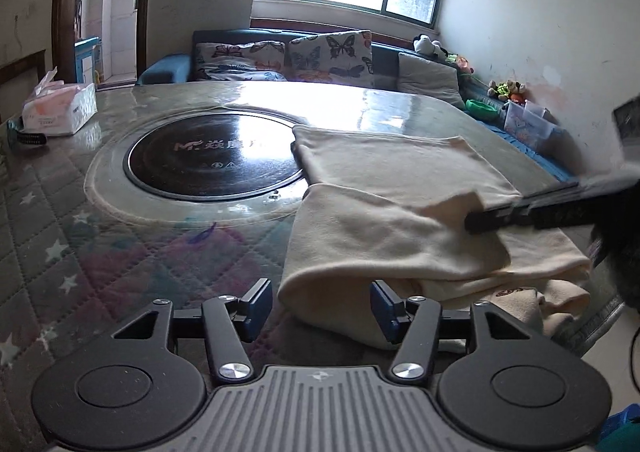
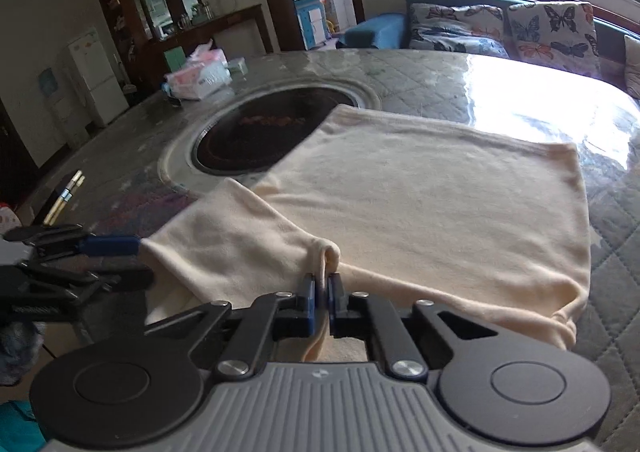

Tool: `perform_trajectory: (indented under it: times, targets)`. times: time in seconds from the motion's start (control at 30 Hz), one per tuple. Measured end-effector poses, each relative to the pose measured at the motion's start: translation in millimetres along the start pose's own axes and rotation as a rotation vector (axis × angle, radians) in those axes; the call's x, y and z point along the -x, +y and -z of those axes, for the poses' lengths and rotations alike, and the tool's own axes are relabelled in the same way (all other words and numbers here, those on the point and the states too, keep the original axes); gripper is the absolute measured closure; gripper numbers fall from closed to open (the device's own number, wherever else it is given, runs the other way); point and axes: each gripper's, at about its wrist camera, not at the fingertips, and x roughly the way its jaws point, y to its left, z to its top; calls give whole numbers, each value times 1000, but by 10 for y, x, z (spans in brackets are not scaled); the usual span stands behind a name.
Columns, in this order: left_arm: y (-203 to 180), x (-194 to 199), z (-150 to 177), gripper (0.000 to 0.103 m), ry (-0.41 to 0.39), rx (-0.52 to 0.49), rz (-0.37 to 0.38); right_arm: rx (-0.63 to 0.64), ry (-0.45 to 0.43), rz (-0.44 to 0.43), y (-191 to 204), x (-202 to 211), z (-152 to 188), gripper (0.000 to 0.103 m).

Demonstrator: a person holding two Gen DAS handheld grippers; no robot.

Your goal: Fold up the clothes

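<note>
A cream garment [image 1: 400, 172] [image 2: 440, 192] lies partly folded on the quilted table, one flap lifted over its near part. In the right wrist view my right gripper [image 2: 323, 284] is shut on a pinched fold of the garment's near edge. It enters the left wrist view from the right as the right gripper [image 1: 492, 218], clamped on the raised flap. My left gripper [image 1: 320, 292] stands open, the garment's rounded near-left fold lying between its fingers without the pads pressing it. In the right wrist view the left gripper [image 2: 132, 260] sits at the garment's left corner.
A round black hob [image 1: 212, 156] [image 2: 260, 136] is set into the table, and the garment's far corner overlaps it. A tissue pack [image 1: 60, 108] [image 2: 200, 76] sits far left. A sofa with butterfly cushions [image 1: 320, 56] stands behind the table. The table edge runs close on the right.
</note>
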Motion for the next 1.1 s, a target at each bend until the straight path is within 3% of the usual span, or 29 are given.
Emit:
perform_trajectory:
  times: [0.43,0.6,0.67,0.77,0.97,1.1]
  targets:
    - [-259,-128,71,45,-2,-129,-70,186,-248,81,328,821,-553,98]
    - [-275,-97,82,50,-9,-149,-75,239,-301,117,414,1045,-621,98]
    - [-272,-83,89,57,-10,-153,-72,234,-295,144,394,1068,-593,98]
    - [-265,-72,101,59,-3,-160,-68,185,-238,196,273,983,-452,98]
    - [-229,-52,96,59,13,-163,-53,37,-88,258,-111,642,-40,97]
    - [-158,23,87,57,33,-168,-29,-10,-12,255,-277,484,137,97]
